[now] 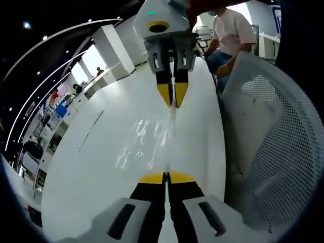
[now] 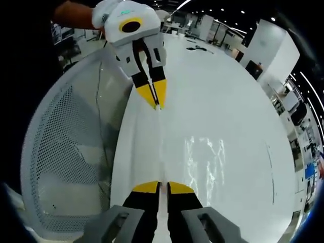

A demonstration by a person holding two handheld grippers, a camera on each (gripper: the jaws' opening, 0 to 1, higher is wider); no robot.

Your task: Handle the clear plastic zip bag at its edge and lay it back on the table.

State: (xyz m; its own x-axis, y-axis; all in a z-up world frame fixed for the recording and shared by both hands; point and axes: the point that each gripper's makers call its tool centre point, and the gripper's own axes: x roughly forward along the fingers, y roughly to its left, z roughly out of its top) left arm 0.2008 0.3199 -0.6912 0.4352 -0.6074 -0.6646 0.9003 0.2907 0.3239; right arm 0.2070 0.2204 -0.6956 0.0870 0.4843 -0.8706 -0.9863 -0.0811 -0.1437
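above the white table (image 1: 101, 167), beside a white mesh chair back (image 1: 273, 152), the clear plastic zip bag (image 1: 144, 144) hangs stretched between both claws, each one pinching an end of its edge. i judge the handling step is under way; the next move calls for lowering both ends together until the bag lies flat. the left gripper (image 1: 166, 178) has its jaws pressed together on the edge. the right gripper (image 2: 158, 187) also grips it tightly.

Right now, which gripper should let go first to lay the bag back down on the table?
Neither is clearly better. The left gripper and right gripper are each shut on opposite ends of the bag edge, stretched over the table. Lowering both together looks safest.
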